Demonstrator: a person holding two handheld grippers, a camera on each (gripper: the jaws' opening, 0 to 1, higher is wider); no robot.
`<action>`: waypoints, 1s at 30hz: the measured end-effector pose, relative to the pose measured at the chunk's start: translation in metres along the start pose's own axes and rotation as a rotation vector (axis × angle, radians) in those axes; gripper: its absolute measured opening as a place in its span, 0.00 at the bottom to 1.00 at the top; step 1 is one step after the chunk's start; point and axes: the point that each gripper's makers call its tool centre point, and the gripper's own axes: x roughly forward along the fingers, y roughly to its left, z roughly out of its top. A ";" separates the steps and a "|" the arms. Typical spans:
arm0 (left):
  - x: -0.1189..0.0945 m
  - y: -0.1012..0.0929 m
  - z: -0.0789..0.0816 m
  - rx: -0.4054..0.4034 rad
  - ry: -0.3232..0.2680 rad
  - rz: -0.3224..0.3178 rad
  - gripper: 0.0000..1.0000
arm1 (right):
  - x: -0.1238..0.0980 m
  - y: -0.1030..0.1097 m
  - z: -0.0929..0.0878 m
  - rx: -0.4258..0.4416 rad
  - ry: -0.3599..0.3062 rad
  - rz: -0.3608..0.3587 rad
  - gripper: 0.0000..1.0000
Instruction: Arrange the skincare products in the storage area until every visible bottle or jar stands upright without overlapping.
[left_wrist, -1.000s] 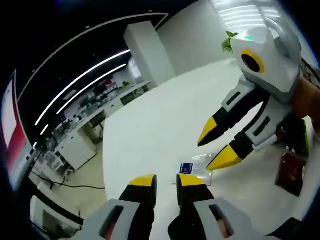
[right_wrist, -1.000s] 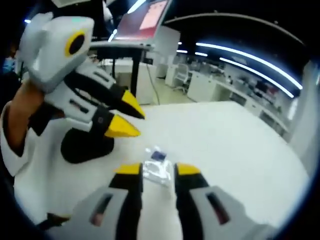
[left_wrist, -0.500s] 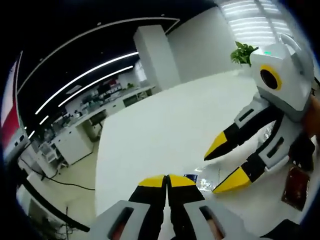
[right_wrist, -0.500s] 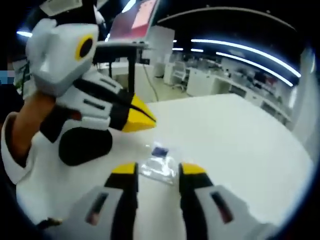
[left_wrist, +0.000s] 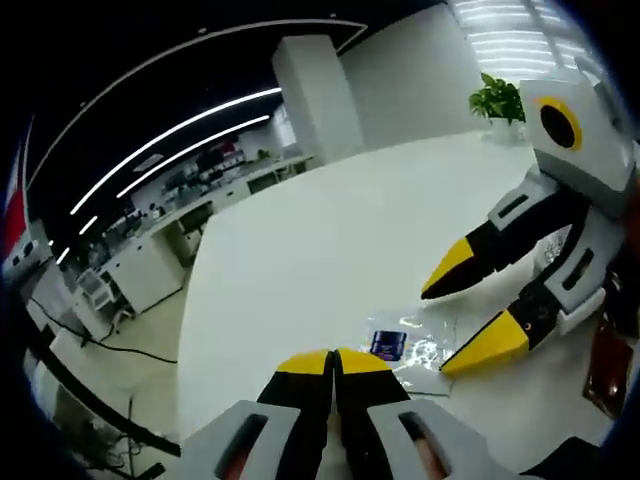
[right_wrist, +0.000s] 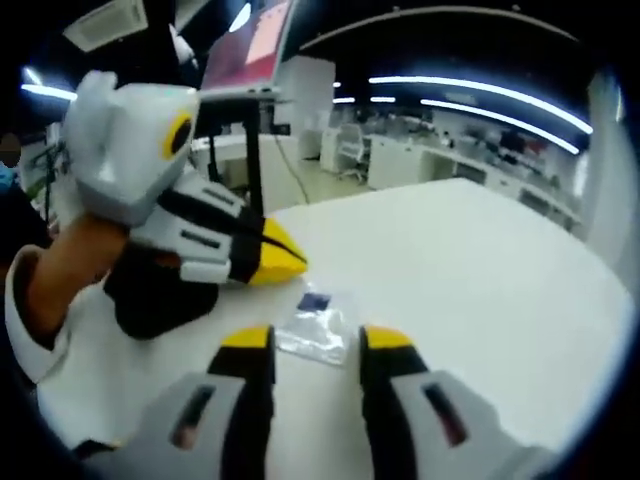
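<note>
The white desk is carrying the whole scene, and against a second ago the big change is sitting on the left gripper: its jaws, parted then, are now pressed tip to tip with nothing between them. In the right gripper view it is showing at 10 o'clock, its yellow tips meeting just beside the packet. The right gripper is keeping its jaws spread apart and empty, and the packet is lying between and just beyond its tips. That reads as the left side giving way so the right can take the pick, though no grasp is made yet.

The task's thing on show is a small clear plastic packet with a dark blue label, lying flat on the desk at about 5 o'clock in the left gripper view. What it is holding is too blurred to tell; no upright bottle or jar can be made out.
</note>
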 end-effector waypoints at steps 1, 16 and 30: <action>0.000 0.000 0.000 -0.006 -0.003 -0.004 0.00 | 0.001 -0.002 -0.001 0.003 0.003 -0.003 0.34; 0.003 -0.006 -0.012 -0.047 0.032 -0.022 0.00 | 0.008 -0.007 -0.003 0.055 0.010 0.001 0.37; 0.000 -0.009 -0.009 -0.046 0.018 -0.030 0.00 | 0.009 -0.007 -0.002 0.069 0.003 0.006 0.39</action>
